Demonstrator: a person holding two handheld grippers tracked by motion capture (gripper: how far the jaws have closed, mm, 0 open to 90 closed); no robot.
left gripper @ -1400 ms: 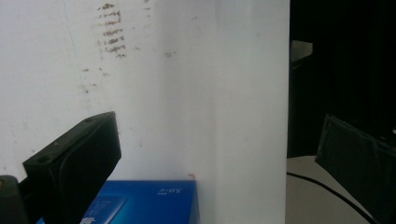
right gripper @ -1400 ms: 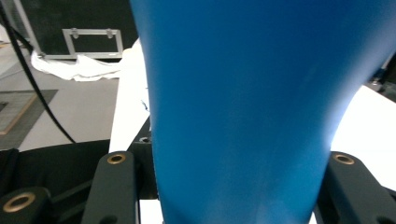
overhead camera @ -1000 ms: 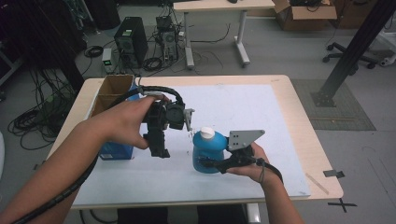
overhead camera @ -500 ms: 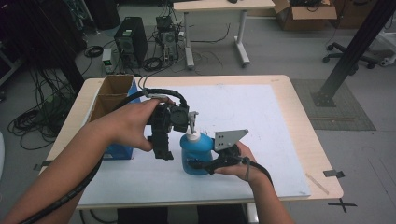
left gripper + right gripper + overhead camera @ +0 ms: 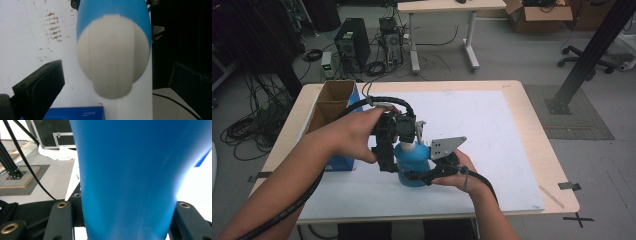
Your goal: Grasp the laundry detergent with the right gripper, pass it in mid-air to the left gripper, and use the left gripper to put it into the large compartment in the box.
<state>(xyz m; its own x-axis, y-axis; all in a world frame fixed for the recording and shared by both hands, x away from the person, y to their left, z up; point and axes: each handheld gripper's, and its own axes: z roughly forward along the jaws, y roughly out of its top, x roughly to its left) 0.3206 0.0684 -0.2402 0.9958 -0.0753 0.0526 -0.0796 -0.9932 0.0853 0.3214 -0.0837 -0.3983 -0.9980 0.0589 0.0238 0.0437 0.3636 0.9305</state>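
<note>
blue bottle (image 5: 413, 167) clamped in right tongs (image 5: 424, 175), left tongs (image 5: 399, 142) seemingly astride cap

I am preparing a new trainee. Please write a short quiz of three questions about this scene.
1. True or false: the right claw is shut on the blue bottle.
2. Which part of the bottle sits between the open jaws of the left claw? A) its base B) its white pump top C) its label
3. What stands at the table's left edge, behind the person's left hand?

Key: 1 true. 2 B. 3 an open cardboard box.
</note>
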